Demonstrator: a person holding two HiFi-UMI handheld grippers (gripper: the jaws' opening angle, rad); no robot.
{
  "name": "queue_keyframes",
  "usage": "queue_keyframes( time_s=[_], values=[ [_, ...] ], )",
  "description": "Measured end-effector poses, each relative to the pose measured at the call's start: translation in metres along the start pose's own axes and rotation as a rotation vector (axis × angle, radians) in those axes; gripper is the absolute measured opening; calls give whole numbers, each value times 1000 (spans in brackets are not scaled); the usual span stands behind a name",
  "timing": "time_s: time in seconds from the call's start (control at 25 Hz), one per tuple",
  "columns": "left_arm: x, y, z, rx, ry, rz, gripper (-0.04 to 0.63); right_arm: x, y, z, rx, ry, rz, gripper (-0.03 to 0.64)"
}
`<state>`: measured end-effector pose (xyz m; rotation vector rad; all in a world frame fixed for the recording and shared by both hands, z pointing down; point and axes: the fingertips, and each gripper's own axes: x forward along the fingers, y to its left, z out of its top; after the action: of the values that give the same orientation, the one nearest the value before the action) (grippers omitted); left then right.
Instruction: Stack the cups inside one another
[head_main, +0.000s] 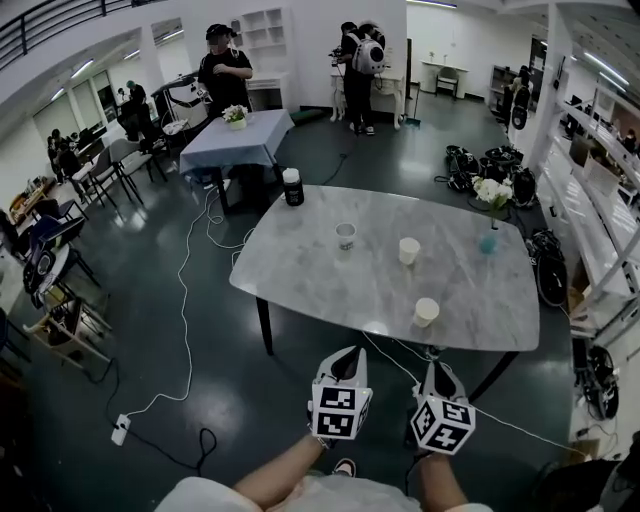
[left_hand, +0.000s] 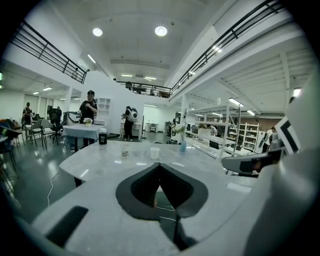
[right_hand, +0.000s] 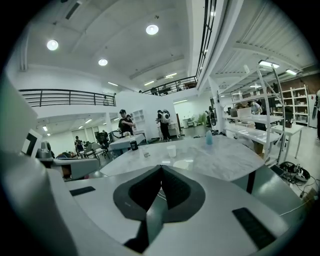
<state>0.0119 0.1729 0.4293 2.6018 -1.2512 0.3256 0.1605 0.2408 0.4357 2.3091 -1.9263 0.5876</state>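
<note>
Holding the left gripper (head_main: 346, 356) and the right gripper (head_main: 437, 368) side by side just short of the near edge of the marble table (head_main: 300, 290), above the dark floor (head_main: 150, 330), both aimed toward the tabletop, marker cubes turned up to the head camera. Showing, in the left gripper view, jaws pressed together with the tips meeting in a point and nothing between them. Showing the same in the right gripper view: jaws together, clamped on nothing. Touching none of the cups.

Finding three cups upright and well apart on the tabletop, none nested: a clear cup (head_main: 345, 237) toward the far middle, a pale cup (head_main: 409, 250) to its right, and a second pale cup (head_main: 426, 312) near the front edge, nearest the right gripper. Noting a black jar with a white lid (head_main: 292, 187) at the table's far left edge, and a blue vase (head_main: 488, 242) with white flowers (head_main: 492, 190) at the far right.

Seeing, beyond the table, a smaller table under a blue cloth (head_main: 240, 140), with a person in dark clothes (head_main: 225, 75) standing behind it and a person with a white backpack (head_main: 362, 60) farther back. Tracing white cables (head_main: 185, 300) across the floor down to a power strip (head_main: 120, 430) at the lower left
</note>
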Motion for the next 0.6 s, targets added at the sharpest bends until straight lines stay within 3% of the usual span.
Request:
queue_keyframes(
  time_s=[0.6],
  values=[
    [22,20,-8,4,34,26,-3,27,-5,-11,22,42,4,8]
  ],
)
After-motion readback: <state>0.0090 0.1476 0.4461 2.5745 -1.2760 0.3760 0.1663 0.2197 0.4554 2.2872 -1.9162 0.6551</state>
